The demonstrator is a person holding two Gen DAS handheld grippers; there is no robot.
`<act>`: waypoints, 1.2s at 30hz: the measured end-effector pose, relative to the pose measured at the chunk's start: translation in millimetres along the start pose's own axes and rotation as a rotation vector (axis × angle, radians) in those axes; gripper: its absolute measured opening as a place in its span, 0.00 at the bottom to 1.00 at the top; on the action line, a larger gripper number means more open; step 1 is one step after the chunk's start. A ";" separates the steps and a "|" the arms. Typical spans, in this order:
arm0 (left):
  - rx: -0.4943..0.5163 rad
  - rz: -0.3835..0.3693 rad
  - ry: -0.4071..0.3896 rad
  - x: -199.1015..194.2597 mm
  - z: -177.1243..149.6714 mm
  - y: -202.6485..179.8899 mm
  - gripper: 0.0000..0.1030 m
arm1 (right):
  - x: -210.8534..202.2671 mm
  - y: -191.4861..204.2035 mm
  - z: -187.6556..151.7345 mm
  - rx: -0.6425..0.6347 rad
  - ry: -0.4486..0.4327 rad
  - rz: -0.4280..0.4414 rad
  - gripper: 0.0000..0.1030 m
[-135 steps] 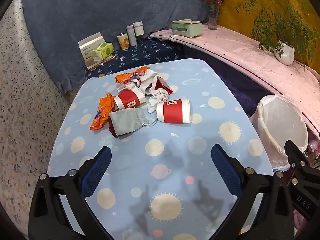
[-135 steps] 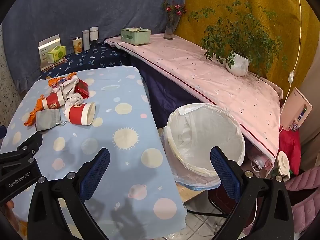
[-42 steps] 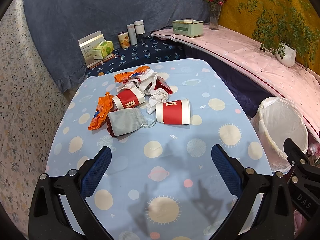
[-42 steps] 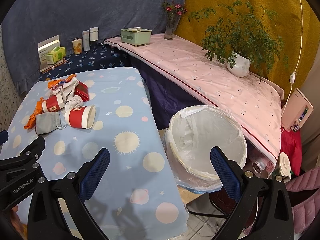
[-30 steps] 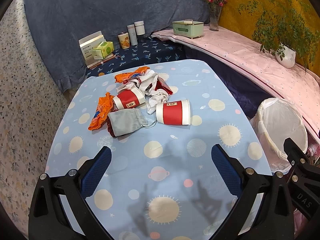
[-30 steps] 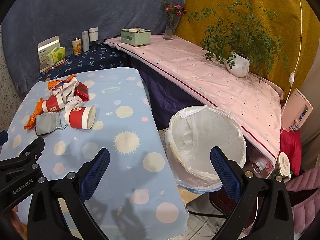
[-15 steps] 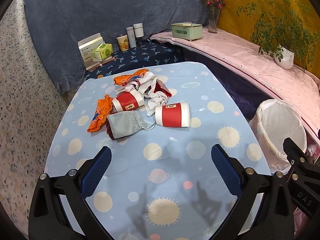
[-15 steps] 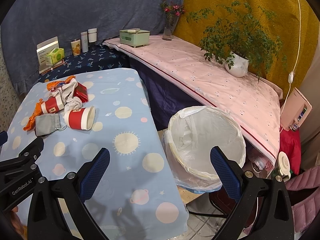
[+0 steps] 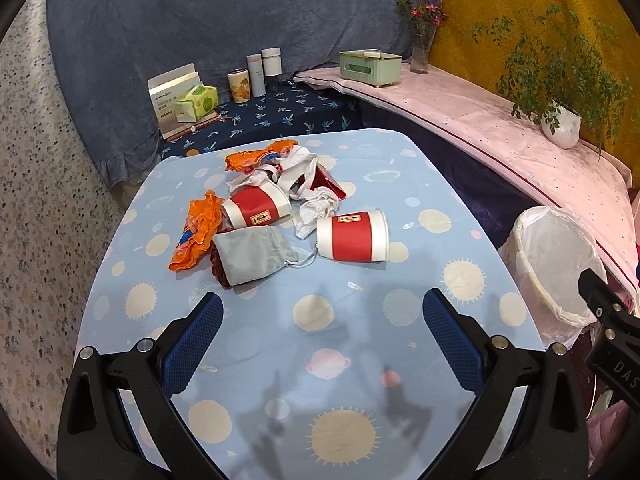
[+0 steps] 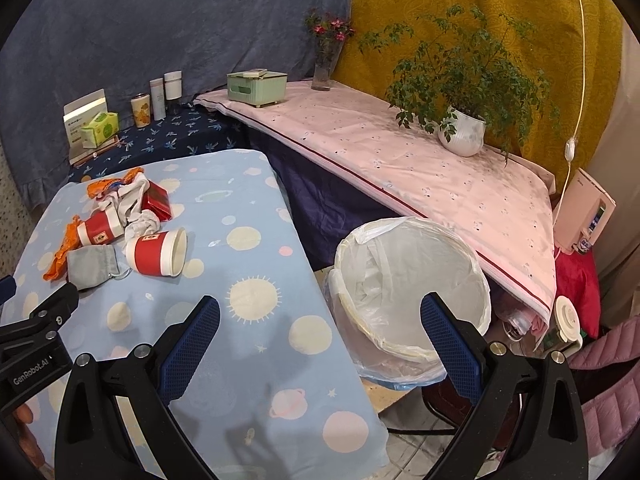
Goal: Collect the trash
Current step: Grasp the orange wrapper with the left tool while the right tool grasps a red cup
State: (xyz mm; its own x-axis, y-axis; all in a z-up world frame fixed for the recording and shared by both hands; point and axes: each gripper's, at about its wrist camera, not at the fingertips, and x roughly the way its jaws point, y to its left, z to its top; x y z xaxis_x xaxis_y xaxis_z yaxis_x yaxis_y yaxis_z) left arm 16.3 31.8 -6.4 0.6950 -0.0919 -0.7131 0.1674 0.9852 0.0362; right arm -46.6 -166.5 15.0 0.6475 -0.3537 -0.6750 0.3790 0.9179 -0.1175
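"GenRobot.AI" read on left gripper (image 9: 320,332); "DAS" on right gripper (image 10: 319,334). Both spread wide, nothing held, above table (image 9: 420,288).

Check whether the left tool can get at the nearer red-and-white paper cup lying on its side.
Probably yes. The left tool is open and empty, and only bare blue planet-print tablecloth lies between it and the red-and-white paper cup.

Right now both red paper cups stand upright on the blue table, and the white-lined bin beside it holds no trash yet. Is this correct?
Not quite. Both red paper cups lie on their sides: the nearer cup and the farther cup, as the left wrist view shows. The rest holds: they are on the blue table, and the white-lined bin beside it shows no trash inside.
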 end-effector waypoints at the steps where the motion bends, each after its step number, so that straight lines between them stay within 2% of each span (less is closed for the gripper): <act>1: -0.004 -0.001 0.001 2.3 0.2 4.8 0.93 | 0.5 1.6 0.5 0.002 -0.001 0.001 0.93; 6: -0.049 -0.027 0.001 15.4 1.3 35.5 0.92 | 3.3 15.2 3.3 0.000 -0.013 0.015 0.93; 11: -0.104 0.000 -0.006 36.1 3.9 74.9 0.93 | 13.4 36.8 8.0 -0.013 -0.023 0.058 0.93; 20: -0.158 0.044 0.059 94.2 14.1 144.1 0.93 | 35.9 92.2 17.7 -0.061 -0.045 0.139 0.93; 28: -0.203 -0.004 0.102 148.2 20.6 183.2 0.92 | 81.6 135.3 22.8 -0.107 -0.005 0.207 0.93; 31: -0.207 -0.041 0.107 161.6 23.5 192.3 0.86 | 105.2 147.0 24.2 -0.115 0.033 0.243 0.90; 36: -0.213 -0.098 0.133 181.8 25.0 205.4 0.64 | 140.8 164.2 24.0 -0.122 0.093 0.295 0.77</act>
State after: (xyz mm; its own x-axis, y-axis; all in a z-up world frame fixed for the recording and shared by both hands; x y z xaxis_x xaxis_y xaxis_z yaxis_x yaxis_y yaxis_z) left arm 194.5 213.9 -111.2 0.5820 -0.1825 -0.7924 0.0691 0.9821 -0.1754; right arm 122.7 -69.8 -81.8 0.6520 -0.0569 -0.7561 0.0989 0.9950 0.0104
